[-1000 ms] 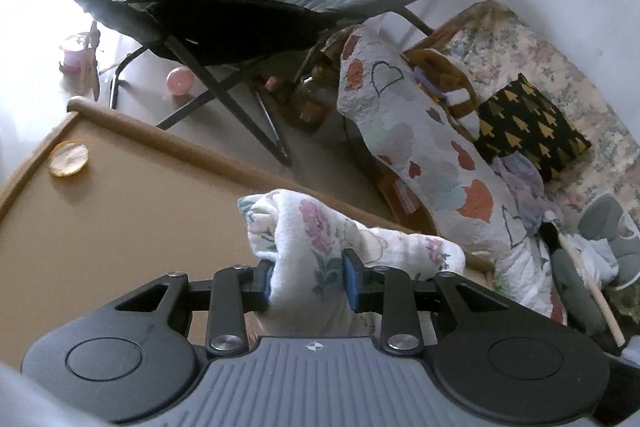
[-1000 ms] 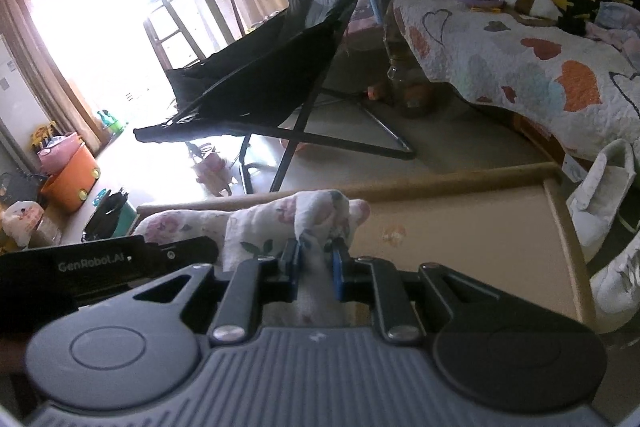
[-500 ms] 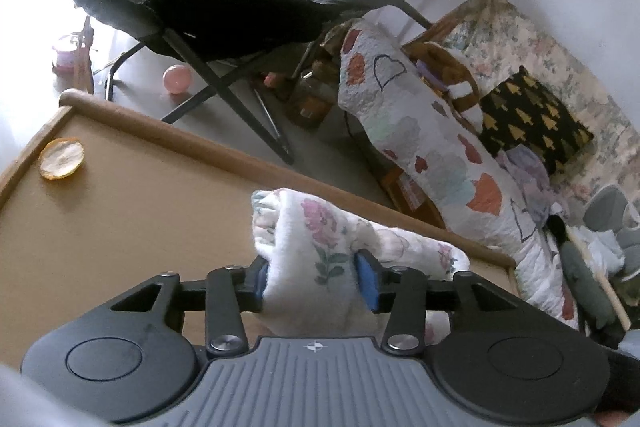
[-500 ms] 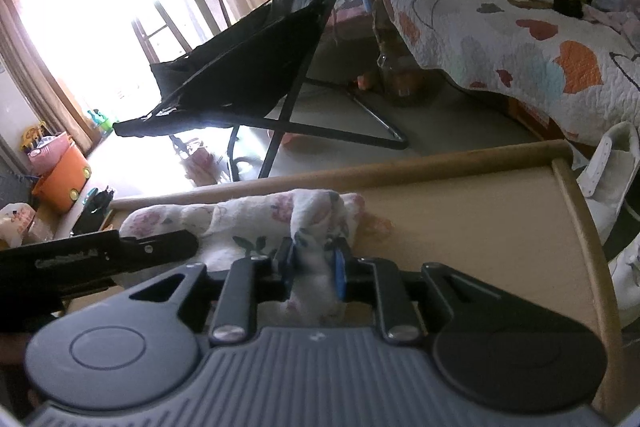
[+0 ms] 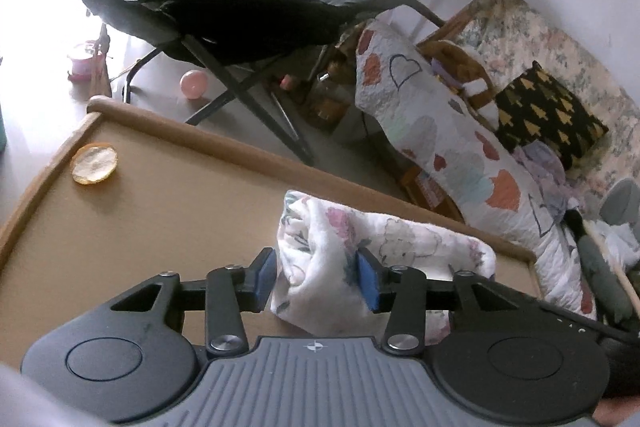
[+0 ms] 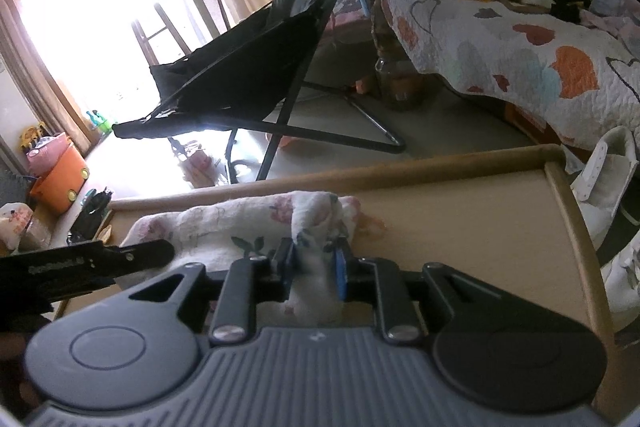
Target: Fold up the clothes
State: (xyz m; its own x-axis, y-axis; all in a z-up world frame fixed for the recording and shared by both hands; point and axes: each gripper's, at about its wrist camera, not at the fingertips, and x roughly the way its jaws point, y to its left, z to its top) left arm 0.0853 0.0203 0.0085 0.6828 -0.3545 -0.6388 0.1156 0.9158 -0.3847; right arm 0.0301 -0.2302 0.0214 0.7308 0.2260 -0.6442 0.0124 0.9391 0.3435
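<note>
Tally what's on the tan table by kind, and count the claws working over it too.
Floral cloth: 1
Yellow peel-like disc: 1
Claws: 2 (left claw, jaws just been opening with the cloth between them; right claw, pinching the cloth)
Total: 4

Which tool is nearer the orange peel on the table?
Left. The orange peel lies far left on the table, ahead of the left tool. The right tool grips the cloth further along.
</note>
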